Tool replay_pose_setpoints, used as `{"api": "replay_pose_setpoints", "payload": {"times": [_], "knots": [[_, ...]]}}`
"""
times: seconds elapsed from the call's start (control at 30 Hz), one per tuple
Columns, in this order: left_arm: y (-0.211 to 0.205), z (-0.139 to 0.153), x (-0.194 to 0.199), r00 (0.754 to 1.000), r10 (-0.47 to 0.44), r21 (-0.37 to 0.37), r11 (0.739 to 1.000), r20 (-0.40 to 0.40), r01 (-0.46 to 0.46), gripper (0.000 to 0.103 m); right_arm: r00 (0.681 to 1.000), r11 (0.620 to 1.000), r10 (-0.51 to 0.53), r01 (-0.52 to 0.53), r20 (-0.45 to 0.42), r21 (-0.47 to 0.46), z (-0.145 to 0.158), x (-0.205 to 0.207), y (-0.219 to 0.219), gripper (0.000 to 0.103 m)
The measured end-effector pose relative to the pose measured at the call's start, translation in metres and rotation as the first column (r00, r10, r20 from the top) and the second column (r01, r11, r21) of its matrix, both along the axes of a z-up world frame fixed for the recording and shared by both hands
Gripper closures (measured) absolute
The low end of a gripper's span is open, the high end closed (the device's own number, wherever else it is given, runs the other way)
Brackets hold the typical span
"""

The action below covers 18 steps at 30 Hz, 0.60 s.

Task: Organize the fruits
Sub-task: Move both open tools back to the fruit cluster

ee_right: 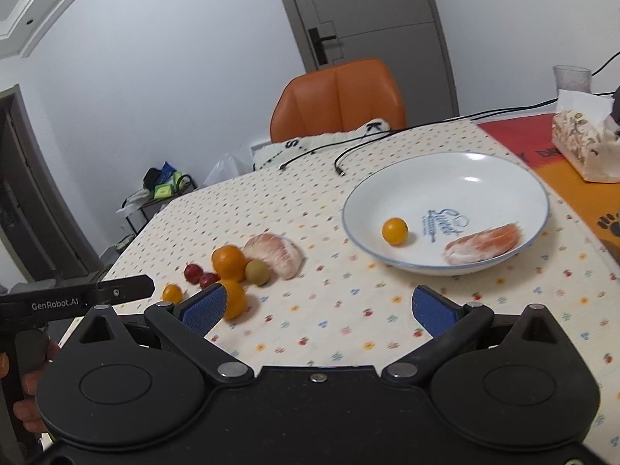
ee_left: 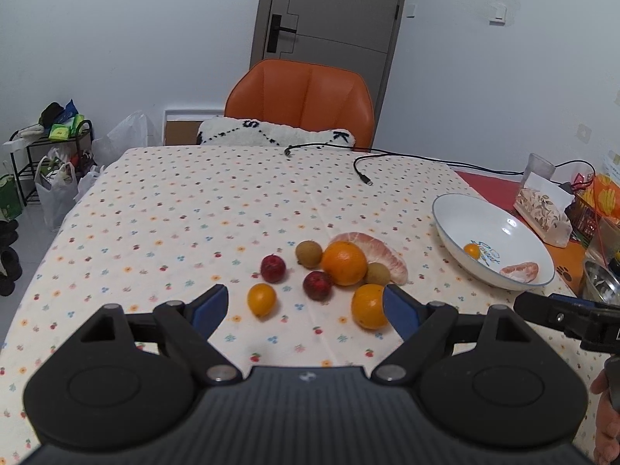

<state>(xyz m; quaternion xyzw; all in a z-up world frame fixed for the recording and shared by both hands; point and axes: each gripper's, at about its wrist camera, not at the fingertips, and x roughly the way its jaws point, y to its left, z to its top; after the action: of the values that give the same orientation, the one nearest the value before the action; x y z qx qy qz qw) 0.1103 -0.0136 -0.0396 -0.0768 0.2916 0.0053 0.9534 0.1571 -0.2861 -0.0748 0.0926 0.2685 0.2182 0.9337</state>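
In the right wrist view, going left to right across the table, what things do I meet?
Small yellow-orange fruit → two red fruits → large orange → pomelo segment → white plate → tissue box.

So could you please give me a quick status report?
Both tongs open, empty. Bowl holds two pieces; the other fruits on the cloth. Nothing in the way.

My left hand-held gripper (ee_left: 306, 306) and right hand-held gripper (ee_right: 316, 308) (blue pads (ee_right: 434, 310) facing inward) hover level, jaws spread wide, holding nothing.
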Motion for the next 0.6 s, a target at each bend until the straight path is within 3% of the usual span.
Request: {"api": "replay_pose_setpoints", "payload": {"times": [0.4, 0.6], "knots": [[0.021, -0.005, -0.004, 1.000, 0.016, -0.012, 1.000, -0.002, -0.016, 0.018, 0.995, 0.995, 0.100, -0.099, 0.007, -0.023, -0.001, 0.000, 0.038, 0.000], [0.029, -0.010, -0.001, 1.000, 0.030, -0.017, 0.999, -0.008, -0.030, 0.018, 0.993, 0.993, 0.119, -0.119, -0.004, -0.022, -0.003, 0.006, 0.050, 0.012]]}}
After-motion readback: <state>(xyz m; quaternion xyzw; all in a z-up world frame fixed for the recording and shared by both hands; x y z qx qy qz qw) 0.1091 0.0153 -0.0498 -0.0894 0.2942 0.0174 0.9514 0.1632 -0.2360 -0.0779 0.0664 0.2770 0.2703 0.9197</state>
